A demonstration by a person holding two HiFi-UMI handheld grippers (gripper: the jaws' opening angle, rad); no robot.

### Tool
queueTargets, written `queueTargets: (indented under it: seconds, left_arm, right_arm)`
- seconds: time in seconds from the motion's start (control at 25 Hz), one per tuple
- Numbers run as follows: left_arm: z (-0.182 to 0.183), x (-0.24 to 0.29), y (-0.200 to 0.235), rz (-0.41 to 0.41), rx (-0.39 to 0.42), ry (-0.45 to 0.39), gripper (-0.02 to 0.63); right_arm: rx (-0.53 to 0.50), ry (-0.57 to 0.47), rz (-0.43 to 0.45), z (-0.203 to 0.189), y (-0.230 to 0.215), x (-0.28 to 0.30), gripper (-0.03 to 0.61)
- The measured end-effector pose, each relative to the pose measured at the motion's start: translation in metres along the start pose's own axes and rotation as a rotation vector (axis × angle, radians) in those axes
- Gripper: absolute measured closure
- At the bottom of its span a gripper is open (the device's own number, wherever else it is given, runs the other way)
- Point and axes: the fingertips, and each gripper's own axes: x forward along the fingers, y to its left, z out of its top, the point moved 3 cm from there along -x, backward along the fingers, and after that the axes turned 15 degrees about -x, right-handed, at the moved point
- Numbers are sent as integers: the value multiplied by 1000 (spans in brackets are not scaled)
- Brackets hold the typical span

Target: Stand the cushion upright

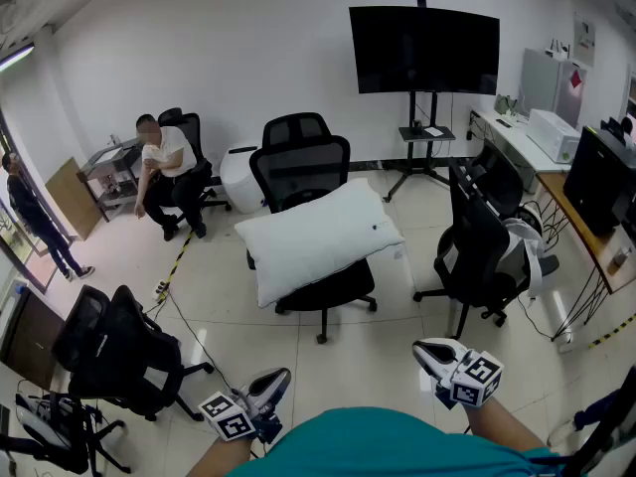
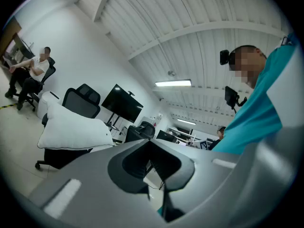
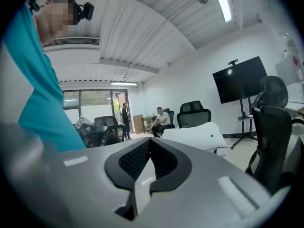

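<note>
A large white cushion [image 1: 318, 238] lies flat and slanted across the seat of a black office chair [image 1: 303, 162] in the middle of the room. It also shows as the cushion [image 2: 71, 131] in the left gripper view and the cushion [image 3: 194, 137] in the right gripper view. My left gripper [image 1: 273, 384] is shut and empty, low at the picture's bottom, well short of the chair. My right gripper [image 1: 429, 352] is shut too, with nothing in it, to the right and also far from the cushion. Both sit close to my teal-clad body.
A black chair [image 1: 482, 251] stands right of the cushion, another chair [image 1: 119, 351] at the lower left. A TV on a stand [image 1: 424, 53] is at the back. A person sits at the back left [image 1: 164, 167]; another stands at the left edge [image 1: 35, 217]. Desks [image 1: 566, 197] line the right wall.
</note>
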Motion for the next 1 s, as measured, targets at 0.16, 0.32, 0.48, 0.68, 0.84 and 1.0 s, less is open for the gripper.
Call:
queueTargets:
  seconds: [0.16, 0.32, 0.48, 0.68, 0.84, 1.0]
  left_arm:
    - [-12, 25, -12, 9, -1, -3, 601]
    - [-23, 46, -20, 26, -7, -13, 602]
    - [-30, 61, -24, 46, -19, -29, 601]
    - [-31, 64, -12, 65, -36, -29, 601]
    - [-12, 60, 19, 62, -47, -36, 601]
    - [28, 60, 69, 26, -55, -45, 601]
  right_arm:
    - [-2, -2, 7, -5, -21, -23, 575]
    - [28, 1, 13, -17, -42, -43, 575]
    - [44, 8, 33, -27, -60, -50, 575]
    - [68, 21, 54, -35, -71, -33, 575]
    - [58, 34, 69, -32, -74, 4, 575]
    - [47, 35, 50, -18, -83, 63, 575]
